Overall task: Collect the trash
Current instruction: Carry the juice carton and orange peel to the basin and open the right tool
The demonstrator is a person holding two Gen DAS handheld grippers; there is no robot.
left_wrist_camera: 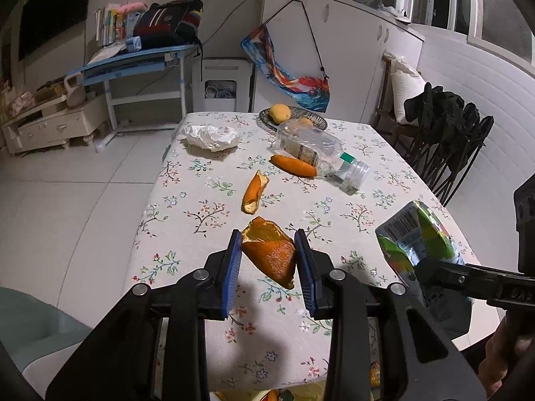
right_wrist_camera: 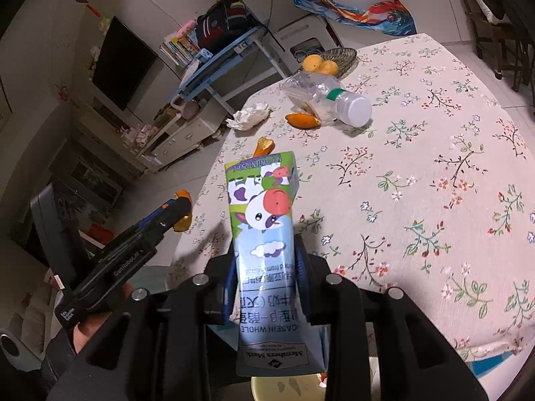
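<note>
My left gripper (left_wrist_camera: pixel 268 239) is shut on a curled orange peel (left_wrist_camera: pixel 272 257), held above the near edge of the floral table (left_wrist_camera: pixel 187 207). My right gripper (right_wrist_camera: pixel 266 245) is shut on a crushed milk carton (right_wrist_camera: pixel 264 207) printed with a cartoon cow, also over the near edge. In the left wrist view the carton (left_wrist_camera: pixel 418 237) shows at the right. On the table lie two more orange peels (left_wrist_camera: pixel 255 192) (left_wrist_camera: pixel 293 165), a clear plastic bottle (left_wrist_camera: pixel 317 150) on its side and a crumpled white tissue (left_wrist_camera: pixel 212 137).
A wire basket (left_wrist_camera: pixel 314 117) with yellow fruit stands at the table's far end. A pale round container (right_wrist_camera: pixel 287 387) shows below the near table edge. Folded black chairs (left_wrist_camera: pixel 448 140) stand to the right, a blue desk (left_wrist_camera: pixel 133 63) at the far left.
</note>
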